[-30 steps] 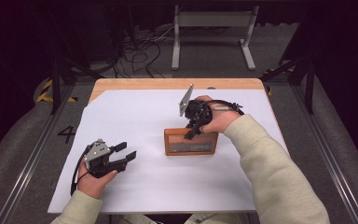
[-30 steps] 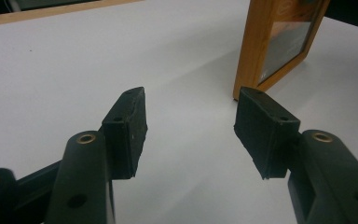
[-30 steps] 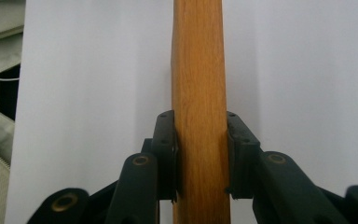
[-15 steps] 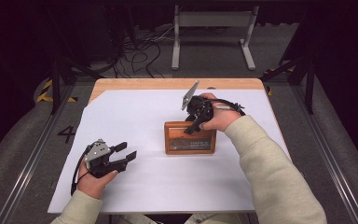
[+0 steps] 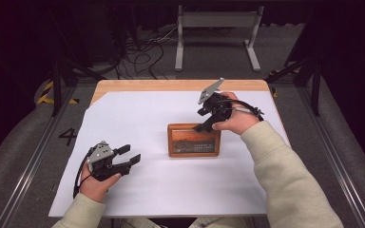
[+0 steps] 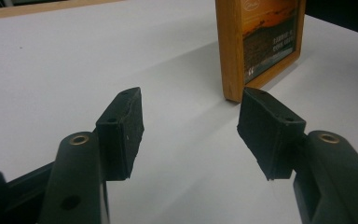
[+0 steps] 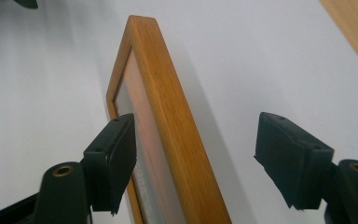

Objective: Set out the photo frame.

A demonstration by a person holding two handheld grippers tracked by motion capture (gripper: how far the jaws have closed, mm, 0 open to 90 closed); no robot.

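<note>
- Wood-framed rectangular picture frame with an orange sunset print (image 5: 194, 139) stands upright on the white sheet covering the table (image 5: 138, 109), right of centre, nearer the far edge than the near one.
- Right gripper (image 5: 204, 124) sits over the frame's top rail at its right end, jaws spread wide, one either side of the rail, neither pad touching in the right gripper view (image 7: 168, 126).
- Left gripper (image 5: 129, 156) rests near the near-left part of the sheet, jaws parted and empty, aimed at the frame's left end (image 6: 256, 42), well apart from it.
- Judgement: to grip well, centre the rail between the pads, close square on front and back faces, keep it vertical so it doesn't tip.
- Versus a second ago: frame looks more upright, right hand slightly higher; left gripper unchanged.
</note>
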